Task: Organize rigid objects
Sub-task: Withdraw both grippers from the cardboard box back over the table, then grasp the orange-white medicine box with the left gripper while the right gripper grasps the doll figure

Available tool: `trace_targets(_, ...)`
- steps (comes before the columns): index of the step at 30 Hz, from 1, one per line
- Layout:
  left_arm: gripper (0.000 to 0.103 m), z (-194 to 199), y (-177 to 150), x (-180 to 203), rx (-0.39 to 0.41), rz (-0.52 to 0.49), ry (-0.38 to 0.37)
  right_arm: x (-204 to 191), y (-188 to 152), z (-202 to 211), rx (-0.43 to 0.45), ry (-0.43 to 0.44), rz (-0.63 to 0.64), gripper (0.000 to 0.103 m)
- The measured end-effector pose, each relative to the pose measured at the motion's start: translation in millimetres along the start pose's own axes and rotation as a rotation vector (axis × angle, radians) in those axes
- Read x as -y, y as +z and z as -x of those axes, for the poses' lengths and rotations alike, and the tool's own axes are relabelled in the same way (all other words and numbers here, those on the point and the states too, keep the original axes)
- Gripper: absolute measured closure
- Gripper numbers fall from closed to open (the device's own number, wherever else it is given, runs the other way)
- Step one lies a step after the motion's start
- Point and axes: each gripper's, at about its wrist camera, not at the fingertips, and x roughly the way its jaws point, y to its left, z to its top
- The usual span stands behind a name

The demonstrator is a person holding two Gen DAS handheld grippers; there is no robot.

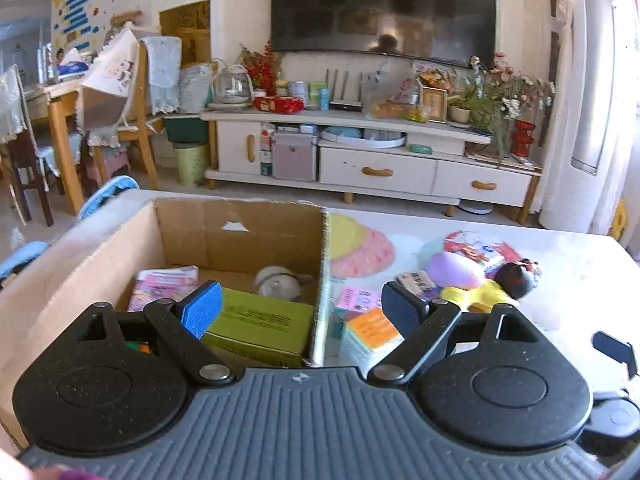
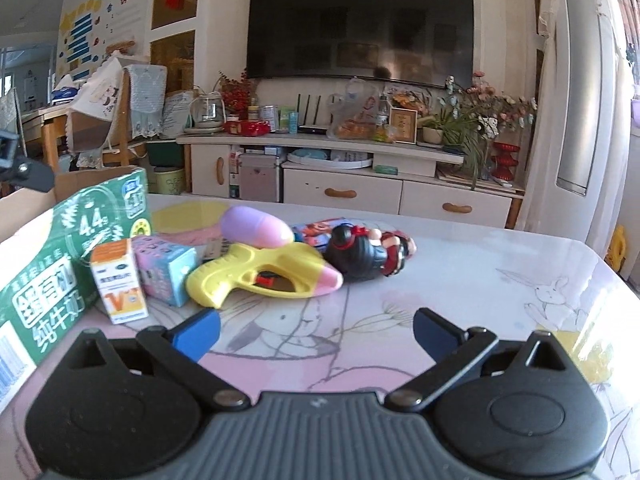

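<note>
A cardboard box (image 1: 100, 264) stands on the table's left. Inside lie a green carton (image 1: 260, 320), a pink packet (image 1: 164, 284) and a grey round object (image 1: 278, 282). My left gripper (image 1: 300, 308) is open and empty, above the box's right wall. My right gripper (image 2: 316, 330) is open and empty, low over the table. Ahead of it lie a yellow water gun (image 2: 256, 276), a black-haired doll (image 2: 364, 254), a purple egg (image 2: 256, 227), an orange-white small box (image 2: 118, 280), a pink-blue box (image 2: 168, 270) and a green milk carton (image 2: 60, 264).
The table (image 2: 480, 300) has a rabbit-print cover. The gun (image 1: 476, 296), doll (image 1: 518, 278) and egg (image 1: 454, 270) also show in the left wrist view. A TV cabinet (image 1: 372, 160) stands beyond the table, with chairs (image 1: 120, 120) at the far left.
</note>
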Motion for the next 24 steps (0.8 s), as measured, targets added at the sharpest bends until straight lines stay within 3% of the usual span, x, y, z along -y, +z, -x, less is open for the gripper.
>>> trace_targets(9,0.0,18,-24,51,0.051,-0.081,0.034,48,7,-30,-0.022,-0.006,-0.133,0.001)
trace_targets(14,0.0,11,-44,74,0.006,-0.097,0.061,72,11,-52,-0.017,0.018,-0.195,0.001)
trace_targets(17,0.006,4,-50,79,-0.028,-0.076,0.073,81,16,-66,-0.016,0.06,-0.198,0.001)
trace_targets(24,0.006,-14,-58,85,-0.084,-0.027,0.116,84,32,-91,0.001,0.153,-0.125,0.001)
